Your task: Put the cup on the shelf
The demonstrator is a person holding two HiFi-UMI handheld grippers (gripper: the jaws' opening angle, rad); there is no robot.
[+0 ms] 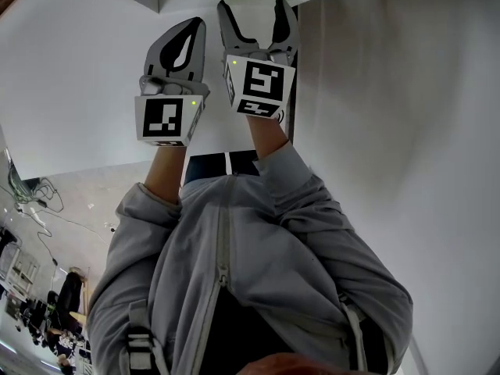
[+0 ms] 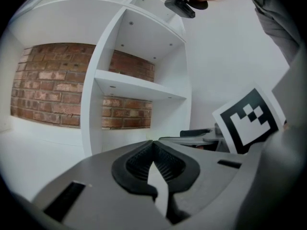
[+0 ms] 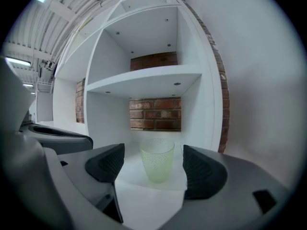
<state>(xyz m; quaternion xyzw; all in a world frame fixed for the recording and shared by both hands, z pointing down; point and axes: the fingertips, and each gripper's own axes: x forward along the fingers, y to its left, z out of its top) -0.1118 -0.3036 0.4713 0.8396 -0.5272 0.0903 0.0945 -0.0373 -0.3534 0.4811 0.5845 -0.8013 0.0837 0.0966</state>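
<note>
Well, the cup (image 3: 157, 159) stands upright in the lower box of the white shelf (image 3: 144, 78), right under the middle board. It is a pale green cup with little dots on it, and I can see through it to the white floor of the shelf. It sits near the front of that box. The brick wall (image 3: 156, 113) shows behind the shelf, at the back of the box.

My right tool (image 1: 255, 10) points into that same lower box. Its two jaws are wide apart. The cup shows in the gap between them, a little further into the shelf than the tips. It touches neither black pad, so this tool holds nothing.

My left tool (image 2: 153, 164) is just beside the right one, on the side away from the shelf's right wall. Its jaws are pressed together along their ridged pads. It points at the shelf's left wall and the bricks beyond it.

From above, both tools reach toward the shelf side by side, each with its marker cube (image 1: 262, 84) on top, and my grey sleeves (image 1: 234, 233) come out behind them. The cup's rim peeks out past the right tool's tips.
</note>
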